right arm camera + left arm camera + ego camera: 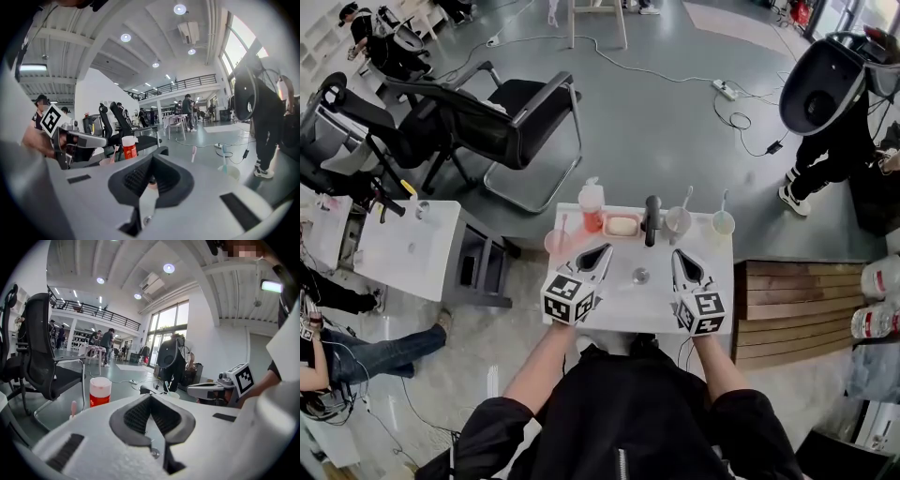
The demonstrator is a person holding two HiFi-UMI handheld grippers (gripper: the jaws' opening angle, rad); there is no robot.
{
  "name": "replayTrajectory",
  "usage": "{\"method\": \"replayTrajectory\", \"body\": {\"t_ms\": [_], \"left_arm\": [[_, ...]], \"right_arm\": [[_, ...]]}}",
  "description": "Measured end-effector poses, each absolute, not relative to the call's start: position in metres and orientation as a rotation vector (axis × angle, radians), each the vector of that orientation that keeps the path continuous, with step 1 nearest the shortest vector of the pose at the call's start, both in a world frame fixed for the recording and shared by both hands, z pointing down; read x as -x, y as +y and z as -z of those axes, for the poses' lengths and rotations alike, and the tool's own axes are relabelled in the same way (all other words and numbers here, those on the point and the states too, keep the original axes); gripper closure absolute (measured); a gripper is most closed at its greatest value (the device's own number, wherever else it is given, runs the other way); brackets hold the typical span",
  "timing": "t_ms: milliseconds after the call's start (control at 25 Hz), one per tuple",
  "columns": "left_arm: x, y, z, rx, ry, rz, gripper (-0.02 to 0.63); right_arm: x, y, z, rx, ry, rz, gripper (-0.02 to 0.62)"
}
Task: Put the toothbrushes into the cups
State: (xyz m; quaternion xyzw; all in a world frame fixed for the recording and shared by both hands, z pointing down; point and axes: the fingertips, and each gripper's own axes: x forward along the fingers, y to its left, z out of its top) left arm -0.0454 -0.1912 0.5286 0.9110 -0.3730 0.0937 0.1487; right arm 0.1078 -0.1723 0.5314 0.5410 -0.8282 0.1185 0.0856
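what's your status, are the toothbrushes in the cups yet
Left hand-held gripper and right hand-held gripper both shut, empty, over the sink. A toothbrush stands in each: pink cup, grey cup, green cup. Nothing in the way.

- Faucet [652, 220]: black, with a matt finish.
- Washstand top [717, 281] under the faucet: white, smooth, faintly glossy.
- Drain [640, 276] in front of the faucet: shiny metal.
- Bottle [592, 214] left of the faucet: red translucent plastic with a white plastic cap.
- Pink cup [558, 243] further left of the faucet, grey cup [678, 223] just right of it, and pale green cup [723, 224] beyond that: thin translucent plastic.
- Left gripper [605, 249] and right gripper [676, 253], nearer than the faucet: white matt plastic shells, slightly grainy, with black ribbed pads [137, 417].
- Slatted bench [797, 291] right of the faucet: brown wood.
- Floor [656, 112] beyond the faucet: grey, smooth, with a dull sheen.
- Chair [520, 117] beyond and left of the faucet: black cloth on shiny metal tubing.
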Motion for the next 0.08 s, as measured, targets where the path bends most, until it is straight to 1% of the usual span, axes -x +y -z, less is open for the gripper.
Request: {"method": "replayTrajectory", "body": {"t_ms": [80], "left_arm": [[0.047, -0.19, -0.5279, -2.618, -1.073, -0.269, 0.604]], "right_arm": [[-0.1073, -0.1716, -0.5312, -1.619, -2.463, -0.36, 0.592]]}}
